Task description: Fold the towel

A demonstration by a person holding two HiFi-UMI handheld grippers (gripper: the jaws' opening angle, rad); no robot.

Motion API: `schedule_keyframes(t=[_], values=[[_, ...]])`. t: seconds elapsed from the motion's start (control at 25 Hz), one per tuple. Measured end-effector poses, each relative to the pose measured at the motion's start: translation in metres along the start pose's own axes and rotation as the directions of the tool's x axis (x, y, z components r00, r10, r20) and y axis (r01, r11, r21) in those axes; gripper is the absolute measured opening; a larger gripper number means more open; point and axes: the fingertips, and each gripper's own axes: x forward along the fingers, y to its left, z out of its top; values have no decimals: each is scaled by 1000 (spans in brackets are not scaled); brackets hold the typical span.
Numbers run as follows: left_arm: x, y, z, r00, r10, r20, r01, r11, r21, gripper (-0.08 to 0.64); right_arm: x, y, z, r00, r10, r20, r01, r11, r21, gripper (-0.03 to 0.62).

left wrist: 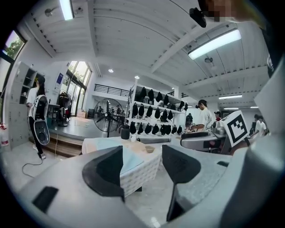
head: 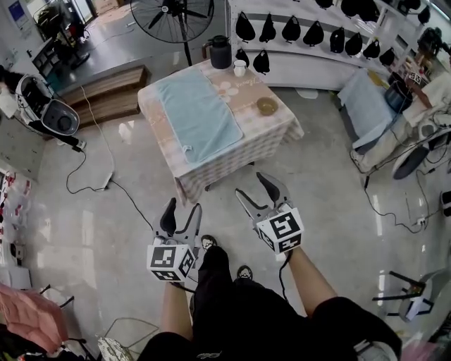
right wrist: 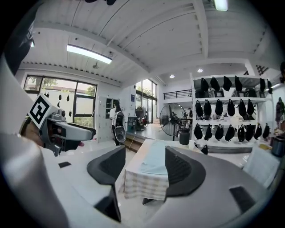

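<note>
While held out over the floor (head: 141, 176), well short of the desk (head: 285, 127) and off its near corner: spread wide at the left claw (head: 183, 208), jaws well apart, gripping nothing. Likewise at the right claw (head: 251, 185): gaping wide, empty, just beside the left one and a little nearer the desk. Topped at the back of each with a marker cube (head: 171, 261). Aimed at the desk from both, with its near side framed between the jaws in either gripper view.

On the desk, along its left half: pale blue towel (head: 199, 116), laid flat and unfolded, reaching from near the far edge almost to the front corner, well apart from both claws. Right of the towel, still on the desk: small brown bowl (head: 266, 106). At the desk's far edge: dark jug (head: 220, 51), white cup (head: 239, 68) just beside it. Draped over the desk and down its sides: checked cloth (head: 225, 158).

Beyond the desk: standing fan (head: 173, 17), plus a white shelf (head: 303, 67) hung with black bags (head: 291, 29). Left of the desk: low wooden steps (head: 106, 92).
</note>
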Motion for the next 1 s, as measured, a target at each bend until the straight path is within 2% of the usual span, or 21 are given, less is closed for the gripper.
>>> schedule_keyframes(t=[0.08,0.32,0.48,0.76,0.88,1.0], values=[[22,20,6,1000,-17,1,17,1000,-16,258,23,-10,1,1000,-6,-19,6,1000,0,256],[84,79,44,996,-81,27,81,997,-3,258,93,-35,27,997,-43,-59,40,998,-45,256],[113,117,46,992,-127,6,127,992,-16,258,136,-48,24,991,-69,-111,63,997,-55,256],[165,156,12,973,-195,-123,190,980,-52,257,179,-86,-2,971,-122,-205,126,992,5,256],[190,165,-8,957,-216,-191,213,976,-35,257,200,-104,-21,960,-120,-252,131,991,25,256],[221,176,-33,933,-229,-277,239,971,4,256,226,-124,-42,952,-100,-288,120,991,53,256]])
